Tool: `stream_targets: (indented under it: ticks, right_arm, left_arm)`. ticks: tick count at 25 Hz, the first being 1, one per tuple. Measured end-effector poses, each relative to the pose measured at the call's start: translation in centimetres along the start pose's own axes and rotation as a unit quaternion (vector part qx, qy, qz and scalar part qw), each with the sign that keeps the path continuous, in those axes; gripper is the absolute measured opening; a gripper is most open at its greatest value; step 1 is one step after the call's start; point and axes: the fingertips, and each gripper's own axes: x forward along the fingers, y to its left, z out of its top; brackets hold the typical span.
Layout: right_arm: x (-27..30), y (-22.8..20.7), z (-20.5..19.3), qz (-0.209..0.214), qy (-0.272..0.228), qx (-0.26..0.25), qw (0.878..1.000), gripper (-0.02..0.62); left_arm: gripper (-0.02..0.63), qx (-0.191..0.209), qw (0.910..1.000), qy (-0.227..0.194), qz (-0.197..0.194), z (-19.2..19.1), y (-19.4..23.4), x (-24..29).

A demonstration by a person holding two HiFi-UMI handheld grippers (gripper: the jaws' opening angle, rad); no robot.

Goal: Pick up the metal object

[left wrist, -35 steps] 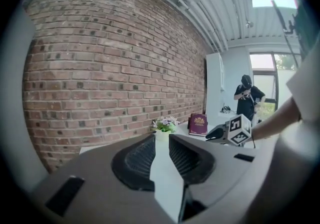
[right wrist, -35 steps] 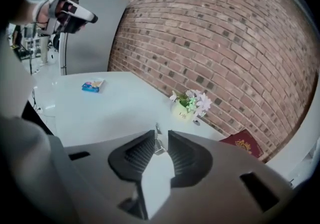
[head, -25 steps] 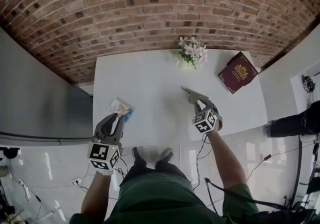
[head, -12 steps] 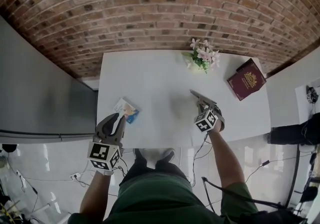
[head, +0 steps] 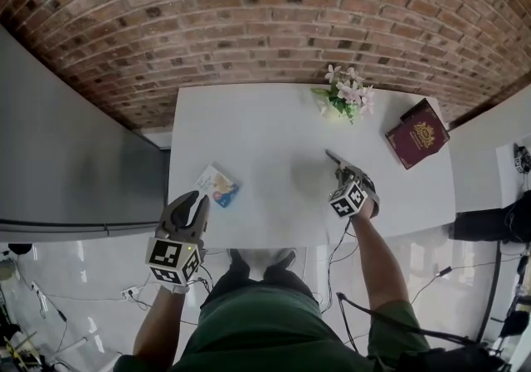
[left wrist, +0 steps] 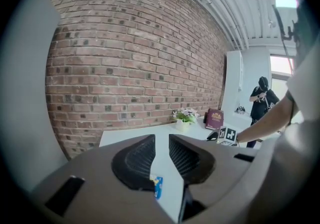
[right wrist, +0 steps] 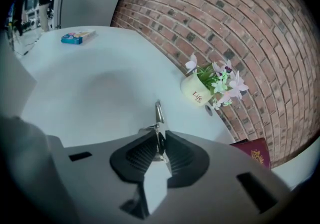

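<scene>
The metal object is a thin shiny clip-like piece on the white table, right of the middle. My right gripper is over its near end with the jaws closing. In the right gripper view the ribbed pads flank the metal object and press on it, while its tip sticks out ahead over the table. I cannot tell whether it is off the surface. My left gripper hovers at the table's near left corner. Its jaws are a little apart with nothing between them.
A small blue card pack lies near the left gripper. A white pot of flowers stands at the table's far edge and a dark red book lies at the far right corner. A brick wall runs behind. A person stands far off.
The right gripper's jaws have narrowed around the metal object, which now looks slimmer than before. The head camera has shifted, so everything sits further right in the frame. The left gripper has hardly moved.
</scene>
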Motion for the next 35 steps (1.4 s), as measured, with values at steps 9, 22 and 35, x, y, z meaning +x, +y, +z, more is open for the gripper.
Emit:
stream_targets:
  ticks: [9, 22, 35]
  right_arm:
    - [-1.4, -1.0, 0.9, 0.003, -0.008, 0.027, 1.000, 0.009]
    - [-7.8, -3.7, 5.7, -0.014, -0.111, 0.167, 0.980, 0.009]
    - [-16.1, -5.0, 10.7, -0.016, -0.215, 0.267, 0.939, 0.009]
  left_arm:
    - [0.078, -0.011, 0.9994, 0.000, -0.032, 0.9, -0.7, 1.1]
    - [0.078, -0.004, 0.9968, -0.021, -0.077, 2.9, -1.4, 2.9]
    - [0.078, 0.012, 0.9921, -0.074, -0.101, 7.3, -1.9, 3.7]
